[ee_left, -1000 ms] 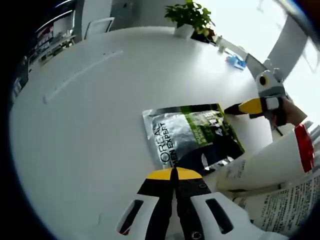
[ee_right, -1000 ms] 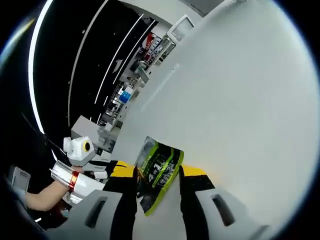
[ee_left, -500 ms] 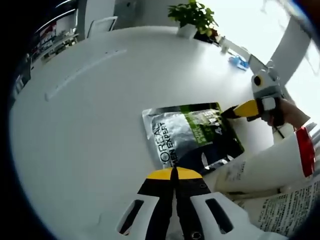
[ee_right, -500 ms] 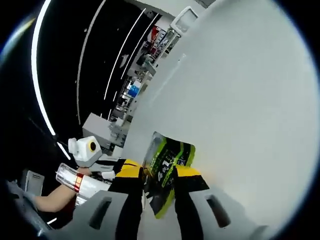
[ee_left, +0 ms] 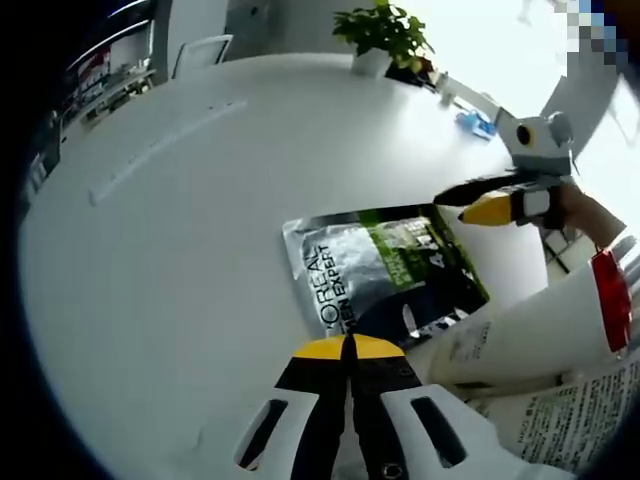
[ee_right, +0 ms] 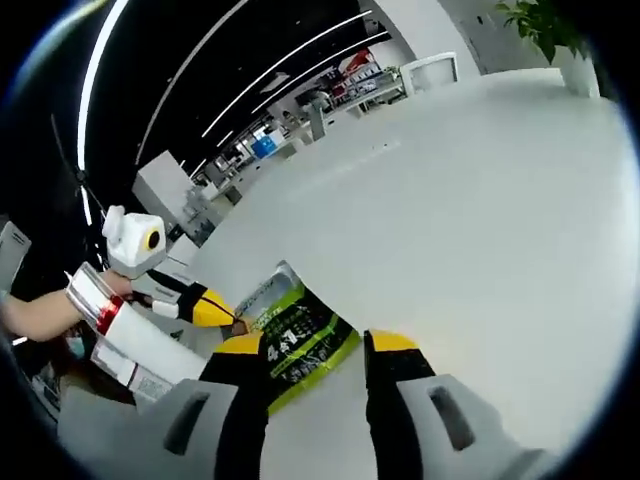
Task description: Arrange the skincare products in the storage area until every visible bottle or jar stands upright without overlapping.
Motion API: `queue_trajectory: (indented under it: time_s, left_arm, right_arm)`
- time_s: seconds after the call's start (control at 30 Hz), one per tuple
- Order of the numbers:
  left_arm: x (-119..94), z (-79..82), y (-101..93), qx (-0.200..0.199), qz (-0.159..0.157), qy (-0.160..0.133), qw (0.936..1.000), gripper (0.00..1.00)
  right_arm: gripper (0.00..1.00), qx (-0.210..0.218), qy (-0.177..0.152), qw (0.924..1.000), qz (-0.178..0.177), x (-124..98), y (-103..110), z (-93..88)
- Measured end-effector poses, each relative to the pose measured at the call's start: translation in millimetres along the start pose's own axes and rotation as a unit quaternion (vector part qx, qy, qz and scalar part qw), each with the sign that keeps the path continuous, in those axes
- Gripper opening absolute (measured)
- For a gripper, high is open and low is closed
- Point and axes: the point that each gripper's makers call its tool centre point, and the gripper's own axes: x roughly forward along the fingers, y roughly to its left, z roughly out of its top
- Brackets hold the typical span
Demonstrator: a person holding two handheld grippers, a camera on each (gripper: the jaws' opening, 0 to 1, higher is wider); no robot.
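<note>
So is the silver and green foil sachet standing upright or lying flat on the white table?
Lying flat: the silver and green foil sachet rests printed face up on the white table.

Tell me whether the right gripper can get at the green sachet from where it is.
Probably yes: the right gripper is open, the green sachet lies flat just ahead, nothing between them.
</note>
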Motion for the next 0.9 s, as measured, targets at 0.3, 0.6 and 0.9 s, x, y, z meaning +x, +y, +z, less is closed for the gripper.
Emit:
queue_trajectory:
  time_s: [0.3,0.6,0.9]
  left_arm:
    - [0,-1.2,0.0,-0.010,0.009,-0.004,0.9999,0.00]
    - [0,-1.3,-0.4,-0.012,0.014,-0.007,0.9998,0.00]
    - [-1,-1.6,0.7,-0.033,0.008,-0.019,0.9992,0.00]
  right_arm:
    - [0.28,0.167,-0.040,0.9835,0.058,3,1,-0.4]
    - [0.16,0.146,0.024,0.9844,0.095,18,38,-20.5]
    - [0.03,0.132,0.019,0.9869,0.091,20,48,-9.0]
